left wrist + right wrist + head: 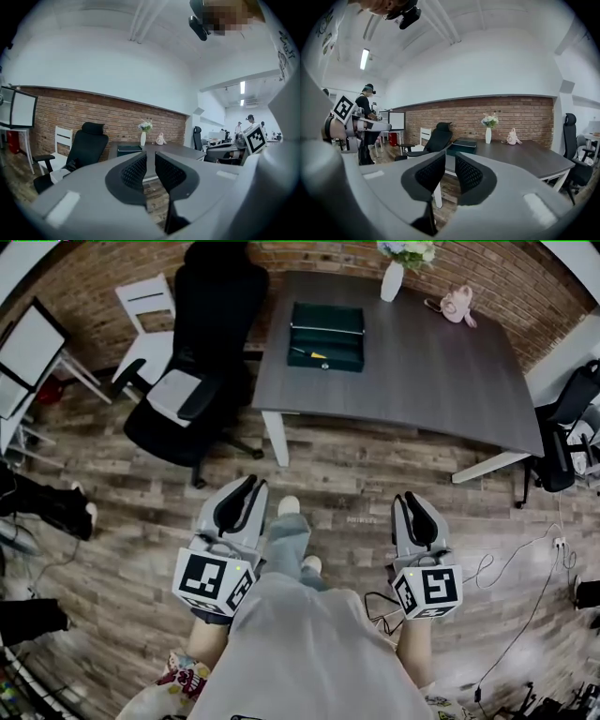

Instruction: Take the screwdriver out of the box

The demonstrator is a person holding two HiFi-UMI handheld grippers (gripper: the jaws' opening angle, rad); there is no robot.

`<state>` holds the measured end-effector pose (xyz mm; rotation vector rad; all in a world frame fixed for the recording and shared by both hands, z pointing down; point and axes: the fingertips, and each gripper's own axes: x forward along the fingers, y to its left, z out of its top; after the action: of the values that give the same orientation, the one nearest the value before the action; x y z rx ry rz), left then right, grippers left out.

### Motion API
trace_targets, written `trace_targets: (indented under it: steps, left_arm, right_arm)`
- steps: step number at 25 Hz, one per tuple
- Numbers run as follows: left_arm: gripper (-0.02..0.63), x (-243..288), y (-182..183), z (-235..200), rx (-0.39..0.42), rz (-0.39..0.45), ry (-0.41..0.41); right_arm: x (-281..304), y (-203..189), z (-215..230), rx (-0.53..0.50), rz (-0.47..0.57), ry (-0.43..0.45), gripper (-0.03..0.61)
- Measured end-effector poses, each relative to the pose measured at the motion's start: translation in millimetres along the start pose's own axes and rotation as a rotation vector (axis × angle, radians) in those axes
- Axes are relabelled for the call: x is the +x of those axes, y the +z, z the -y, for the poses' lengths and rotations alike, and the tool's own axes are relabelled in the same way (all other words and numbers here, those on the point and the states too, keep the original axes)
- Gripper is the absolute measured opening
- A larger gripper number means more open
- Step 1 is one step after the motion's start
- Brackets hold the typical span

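Note:
A dark green box (325, 336) sits on the near left part of the grey table (422, 371), far ahead of me. Inside it, near its front edge, lies a thin tool with a yellow mark, the screwdriver (314, 354). My left gripper (251, 484) and right gripper (410, 498) are held close to my body over the wooden floor, well short of the table. Both point forward, roughly level. A narrow gap shows between the pads of each, with nothing in it. The box also shows small past the left gripper (151, 157) and past the right gripper (450, 157).
A black office chair (202, 362) stands at the table's left end, with a white chair (150, 315) behind it. A white vase (392, 279) and a pink object (457, 304) stand at the table's far edge. Another dark chair (562, 437) is at the right. Cables (525, 559) lie on the floor.

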<state>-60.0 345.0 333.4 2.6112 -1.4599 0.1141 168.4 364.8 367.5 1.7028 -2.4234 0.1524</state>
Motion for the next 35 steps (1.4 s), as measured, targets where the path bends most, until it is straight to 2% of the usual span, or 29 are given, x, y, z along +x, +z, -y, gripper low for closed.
trace_targets:
  steps: [8, 18, 27, 35]
  left_arm:
    - [0.098, 33, -7, -26, -0.017, -0.010, -0.028]
    - [0.112, 116, 22, -87, -0.005, -0.006, -0.070]
    - [0.123, 171, 43, -155, -0.005, 0.002, -0.079]
    - [0.143, 194, 39, -184, -0.008, -0.045, -0.136]
  right_arm:
    - [38, 0, 7, 0.022, -0.012, -0.003, 0.089]
    - [134, 24, 33, 0.050, -0.011, -0.040, 0.100]
    - [221, 52, 33, 0.045, -0.013, -0.041, 0.124]
    - [248, 53, 26, 0.062, -0.051, -0.077, 0.141]
